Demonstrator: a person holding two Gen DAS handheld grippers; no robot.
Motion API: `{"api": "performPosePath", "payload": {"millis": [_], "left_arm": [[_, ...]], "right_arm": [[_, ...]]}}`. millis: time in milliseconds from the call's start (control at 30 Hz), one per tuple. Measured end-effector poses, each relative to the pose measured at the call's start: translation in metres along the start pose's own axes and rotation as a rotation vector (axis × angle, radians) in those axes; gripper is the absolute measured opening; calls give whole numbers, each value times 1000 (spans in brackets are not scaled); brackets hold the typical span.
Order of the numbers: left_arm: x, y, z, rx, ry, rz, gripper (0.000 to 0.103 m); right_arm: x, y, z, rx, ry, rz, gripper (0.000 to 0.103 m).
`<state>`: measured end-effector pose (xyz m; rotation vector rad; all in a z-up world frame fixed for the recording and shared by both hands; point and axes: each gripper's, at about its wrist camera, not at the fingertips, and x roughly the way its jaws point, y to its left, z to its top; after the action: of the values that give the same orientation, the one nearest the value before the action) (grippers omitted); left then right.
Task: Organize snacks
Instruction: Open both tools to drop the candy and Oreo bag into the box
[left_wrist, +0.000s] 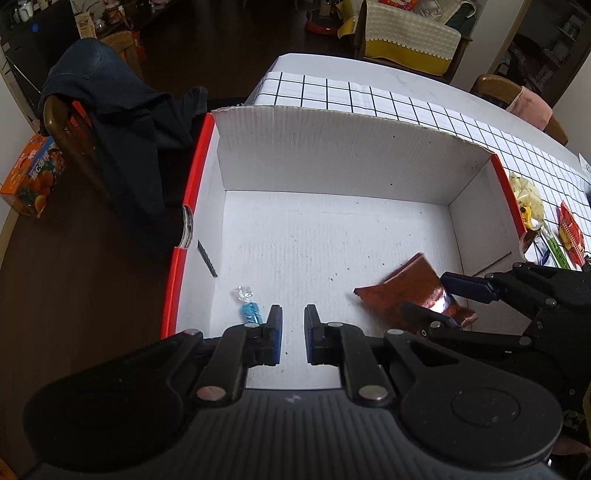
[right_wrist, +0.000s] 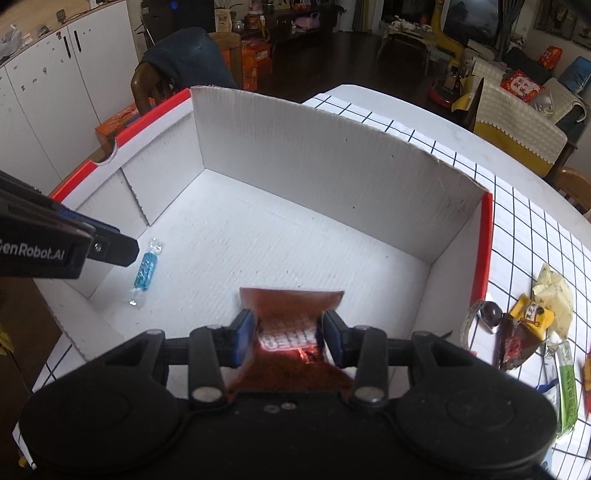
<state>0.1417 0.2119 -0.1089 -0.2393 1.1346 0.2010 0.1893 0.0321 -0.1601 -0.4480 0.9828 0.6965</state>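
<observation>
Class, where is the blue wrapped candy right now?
The blue candy lies on the white box floor near its left wall, just beyond the left gripper.

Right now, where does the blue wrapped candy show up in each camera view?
Left wrist view: the blue candy lies on the box floor, lower left of centre, just left of the left gripper.
Right wrist view: the blue candy lies at middle left, near the box's left wall.
Shared landmark: the red-edged white box.

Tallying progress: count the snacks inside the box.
2: a blue candy on the box floor near its left wall, and a brown packet clamped in the right gripper above the floor.
</observation>
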Motion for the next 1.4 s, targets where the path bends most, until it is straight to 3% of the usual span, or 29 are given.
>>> {"api": "performPosePath", "payload": {"millis": [167,400,667,767,867,933,1033,1400], "left_arm": [[-4,-3,0,11,-10,-7,12],[-25,-13,-1,36,-55,-30,13],[-56,-35,-8,77,-139,-48,23],[-67,-46,-10,95,-165,-54,31],[-77,-60,-13,119,-189,-68,40],[-83,-69,-14,132,-208,-81,54],[-90,-84,-15,144,-233,-99,66],[-87,-144,-15,168,-249,-134,81]], "right_arm": [[-9,-4,-2,26,-9,18,41],[-47,-19,-3,111,-88,58,44],[-97,-39,-15,196,-185,81,49],[-114,-45,-20,216,-217,81,50],[-129,-54,-27,239,-247,70,65],[-139,-62,-33,253,-264,73,68],[-150,-74,-42,269,-281,56,75],[-175,-130,-77,307,-306,-9,92]]}}
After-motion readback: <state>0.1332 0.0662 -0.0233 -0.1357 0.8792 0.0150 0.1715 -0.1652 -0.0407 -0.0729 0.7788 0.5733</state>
